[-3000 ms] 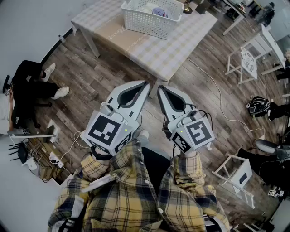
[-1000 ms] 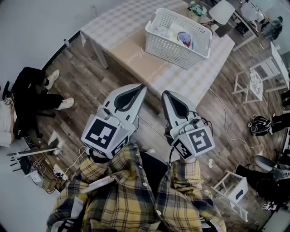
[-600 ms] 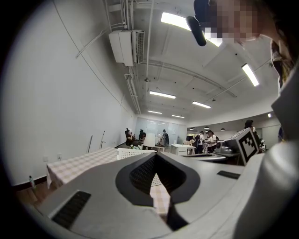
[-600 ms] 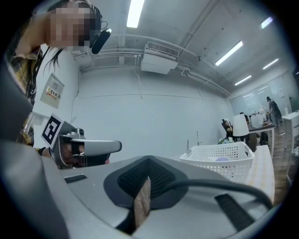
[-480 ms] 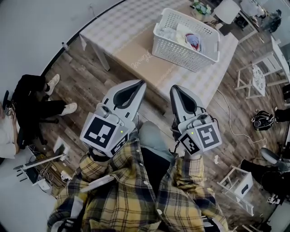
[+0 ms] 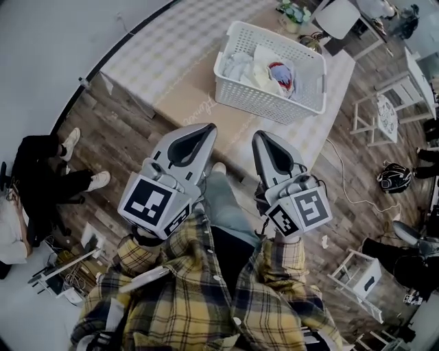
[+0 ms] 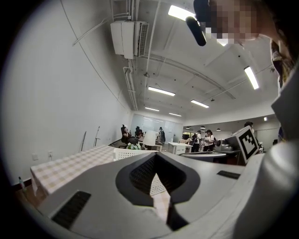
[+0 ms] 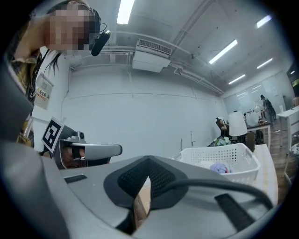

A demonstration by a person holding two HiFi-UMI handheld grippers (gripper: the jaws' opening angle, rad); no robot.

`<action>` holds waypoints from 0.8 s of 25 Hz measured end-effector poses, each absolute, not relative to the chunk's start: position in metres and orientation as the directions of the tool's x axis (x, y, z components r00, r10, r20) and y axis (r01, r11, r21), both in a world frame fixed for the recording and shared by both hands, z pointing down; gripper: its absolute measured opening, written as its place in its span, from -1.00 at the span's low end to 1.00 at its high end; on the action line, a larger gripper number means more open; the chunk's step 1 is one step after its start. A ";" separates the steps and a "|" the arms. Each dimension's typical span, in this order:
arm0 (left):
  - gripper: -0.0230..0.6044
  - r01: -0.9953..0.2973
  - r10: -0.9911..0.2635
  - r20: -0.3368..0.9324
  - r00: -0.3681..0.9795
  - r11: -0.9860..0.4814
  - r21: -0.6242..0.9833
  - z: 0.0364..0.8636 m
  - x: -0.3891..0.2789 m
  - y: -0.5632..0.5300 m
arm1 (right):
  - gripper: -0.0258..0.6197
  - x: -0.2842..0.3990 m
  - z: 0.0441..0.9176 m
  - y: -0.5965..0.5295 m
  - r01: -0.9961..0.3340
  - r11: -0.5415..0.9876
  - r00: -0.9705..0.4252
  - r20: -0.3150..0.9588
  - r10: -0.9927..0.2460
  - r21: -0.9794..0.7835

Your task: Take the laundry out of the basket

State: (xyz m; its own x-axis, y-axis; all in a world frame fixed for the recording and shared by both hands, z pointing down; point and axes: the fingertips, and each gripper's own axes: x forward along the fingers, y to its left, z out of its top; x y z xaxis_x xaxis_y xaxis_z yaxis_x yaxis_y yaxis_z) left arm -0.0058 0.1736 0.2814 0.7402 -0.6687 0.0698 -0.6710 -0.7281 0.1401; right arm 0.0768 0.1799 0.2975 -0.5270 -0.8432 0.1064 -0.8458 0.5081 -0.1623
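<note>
Two closed, empty tools are facing the table [image 6: 171, 44]: the left hand-held gripper [image 6: 208, 129] and the right hand-held gripper [image 6: 260, 137]. The basket [image 6: 264, 106] of laundry [image 6: 271, 68] is sitting there ahead and slightly rightward, long side crosswise, nearer the right one.

Pale checked-cloth counter [image 6: 171, 41] runs up the middle, and a tan printed sheet [image 6: 195, 103] lies flat on it near the front edge. A small green plant [image 6: 291, 12] sits at the far end. Grey-brown wooden plank floor [image 6: 123, 147] all around. Off to the left, a seated person in black clothes and white shoes [image 6: 41, 171], and below them a tangle of cables and plugs [image 6: 62, 274]. Right side: a white-framed stand [image 6: 381, 110], a black rounded bag [image 6: 392, 177] on the floor, another white frame [image 6: 357, 274] nearer. Overhead, a white boxy air-conditioner [image 7: 128, 37] hangs beside long strip lights [image 7: 161, 91]; standing people [image 7: 208, 140] fill the far end.
</note>
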 end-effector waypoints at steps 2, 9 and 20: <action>-0.89 -0.667 -0.665 0.070 0.743 -0.731 0.142 0.281 -0.002 0.149 | -0.92 0.078 0.297 0.157 -0.847 0.507 -0.526 0.107 -0.844 -0.163; -0.89 -0.654 -0.650 0.078 0.756 -0.744 0.141 0.274 0.032 0.077 | -0.92 0.111 0.289 0.088 -0.854 0.493 -0.514 0.114 -0.850 -0.167; -0.89 -0.641 -0.633 0.105 0.767 -0.757 0.126 0.272 0.084 0.013 | -0.92 0.166 0.289 0.025 -0.868 0.462 -0.486 0.126 -0.865 -0.179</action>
